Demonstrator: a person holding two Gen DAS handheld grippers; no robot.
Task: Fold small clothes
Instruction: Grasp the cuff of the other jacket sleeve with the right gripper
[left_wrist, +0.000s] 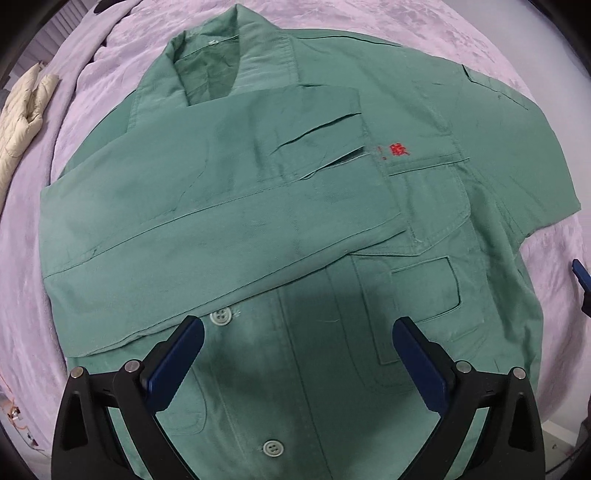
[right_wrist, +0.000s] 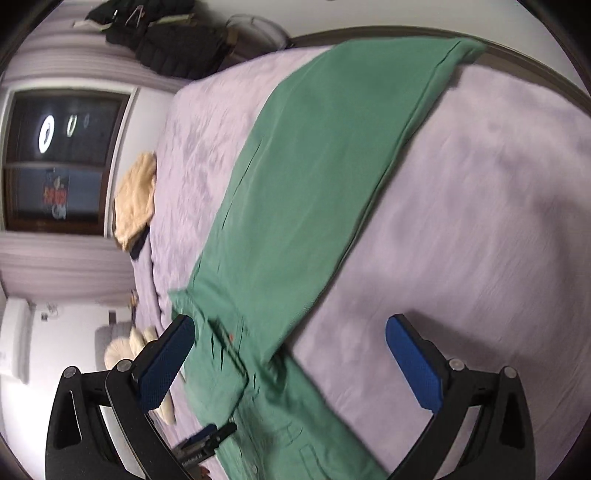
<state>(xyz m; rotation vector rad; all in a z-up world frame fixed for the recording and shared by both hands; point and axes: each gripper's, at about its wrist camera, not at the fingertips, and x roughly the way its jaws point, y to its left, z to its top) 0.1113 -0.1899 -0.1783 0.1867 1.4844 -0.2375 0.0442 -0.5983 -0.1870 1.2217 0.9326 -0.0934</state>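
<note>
A green button-up shirt (left_wrist: 461, 221) lies face up on a lilac bedspread (left_wrist: 480, 40). One long sleeve (left_wrist: 221, 221) is folded across its chest, ending beside a red embroidered mark (left_wrist: 397, 149). My left gripper (left_wrist: 299, 328) hangs open straight above the button placket, with nothing between its blue pads. In the blurred right wrist view, the shirt's other sleeve (right_wrist: 332, 166) stretches out flat over the bed toward the upper right. My right gripper (right_wrist: 290, 325) stands open over the sleeve's near end, holding nothing. The left gripper's tip (right_wrist: 207, 439) shows at the bottom.
A cream padded garment (left_wrist: 22, 110) (right_wrist: 136, 195) lies at the bed's far side. Dark clothes (right_wrist: 166, 40) are piled beyond the bed, near a dark window (right_wrist: 62, 158). The bed's brown frame edge (right_wrist: 535, 62) runs past the sleeve's end.
</note>
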